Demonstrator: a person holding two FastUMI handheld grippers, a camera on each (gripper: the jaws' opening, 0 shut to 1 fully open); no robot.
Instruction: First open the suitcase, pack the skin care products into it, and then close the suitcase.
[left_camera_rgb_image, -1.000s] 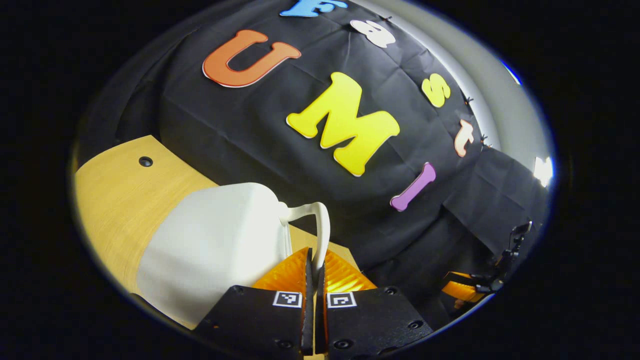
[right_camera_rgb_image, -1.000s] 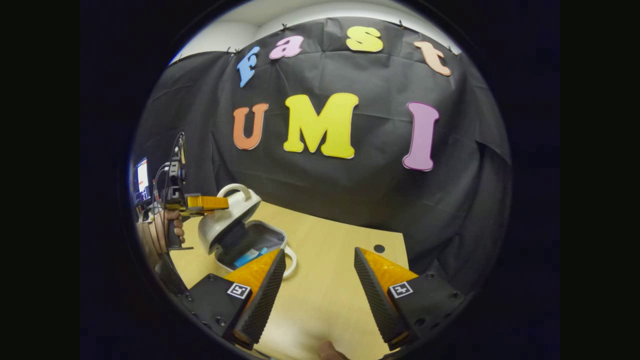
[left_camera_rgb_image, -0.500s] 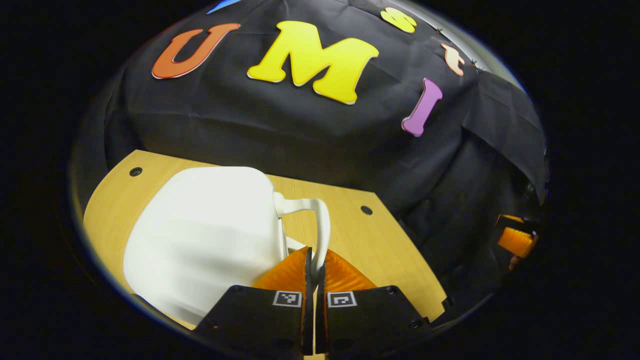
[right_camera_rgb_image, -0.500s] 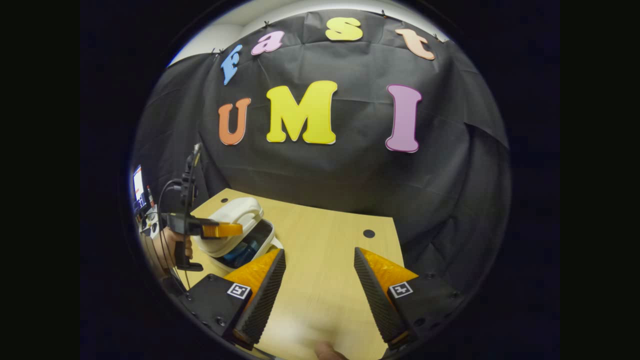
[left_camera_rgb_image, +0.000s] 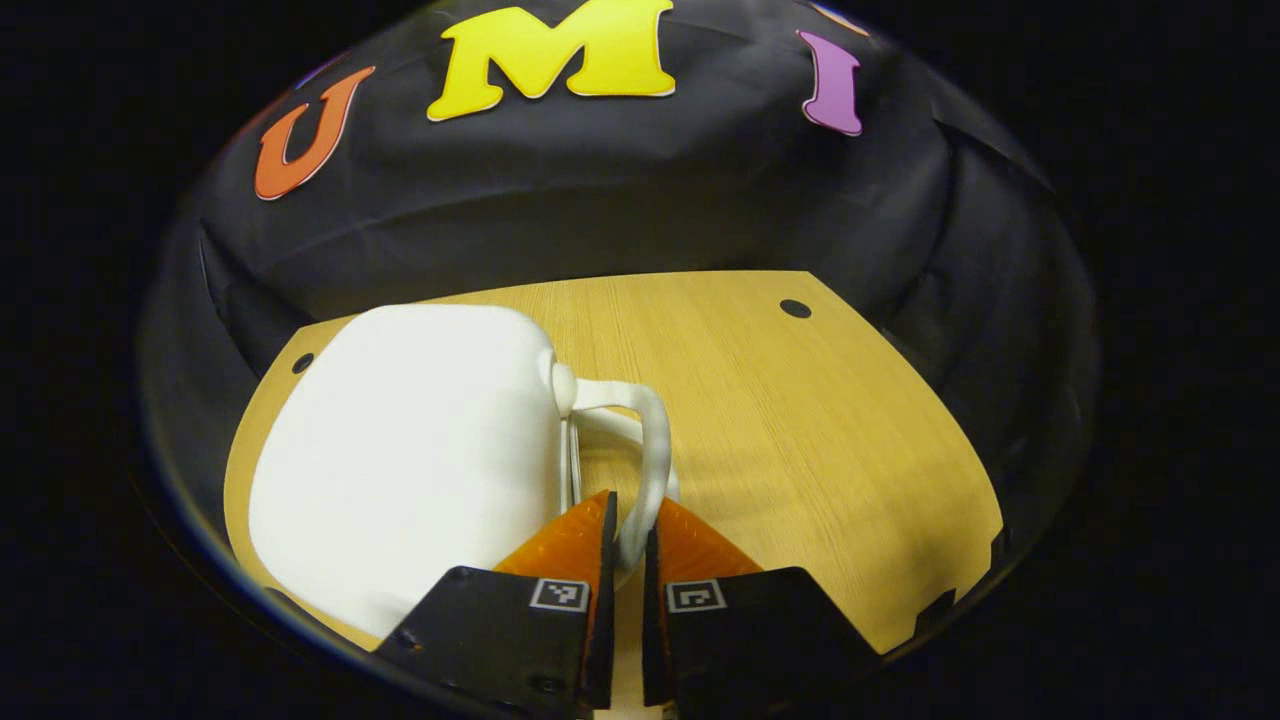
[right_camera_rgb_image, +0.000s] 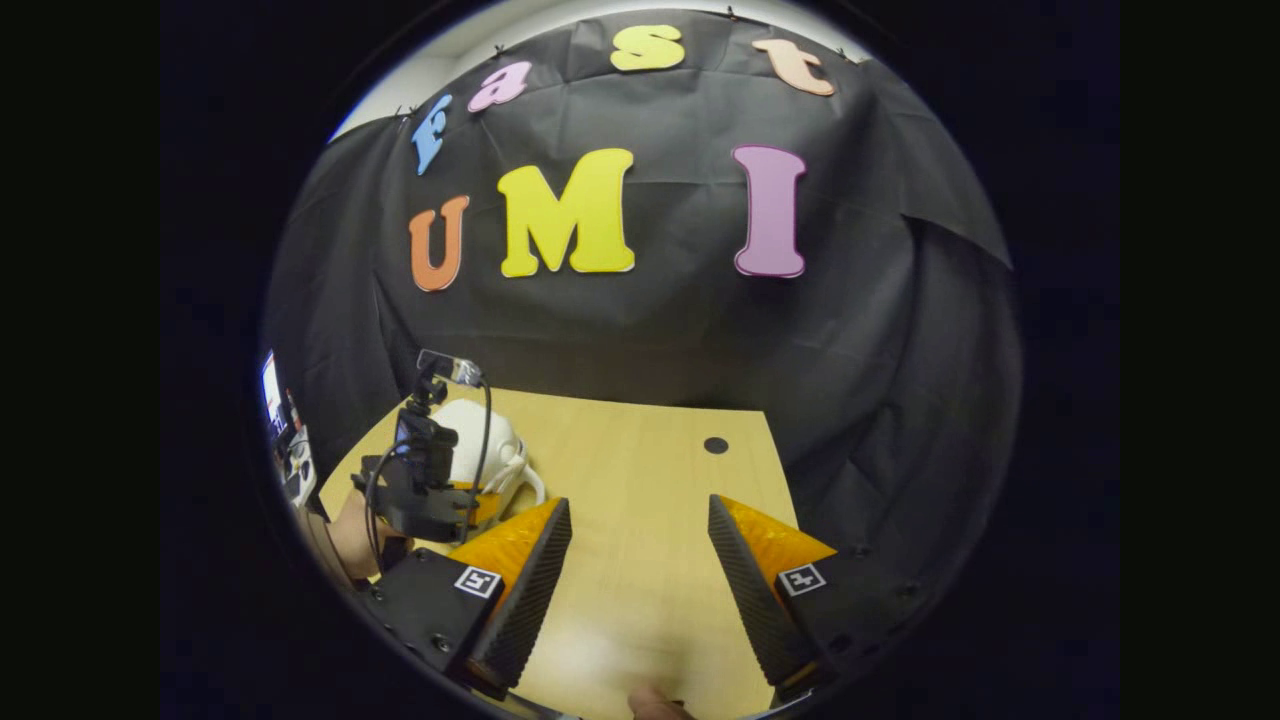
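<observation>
Now the left gripper (left_camera_rgb_image: 627, 520), pinching the handle (left_camera_rgb_image: 650, 450) of the lowered white suitcase (left_camera_rgb_image: 410, 460), seems to finish closing; next comes letting go, while the right gripper (right_camera_rgb_image: 640, 545) waits wide open.

1. Left gripper (left_camera_rgb_image: 627, 520), bottom centre of the left gripper view: two black angular housing blocks, each with a small square black-and-white coded marker near its inner top corner.
2. Round screws sit in the lower part of the left block.
3. Right gripper (right_camera_rgb_image: 640, 525), bottom of the right gripper view: the same black blocks with one coded marker each; finger inner faces are finely ribbed, and screws show on both housings.
4. Left gripper (right_camera_rgb_image: 478, 503) again at lower left of the right gripper view: black boxy body, a small camera unit on a top mount, and black cables looping down its sides.
</observation>
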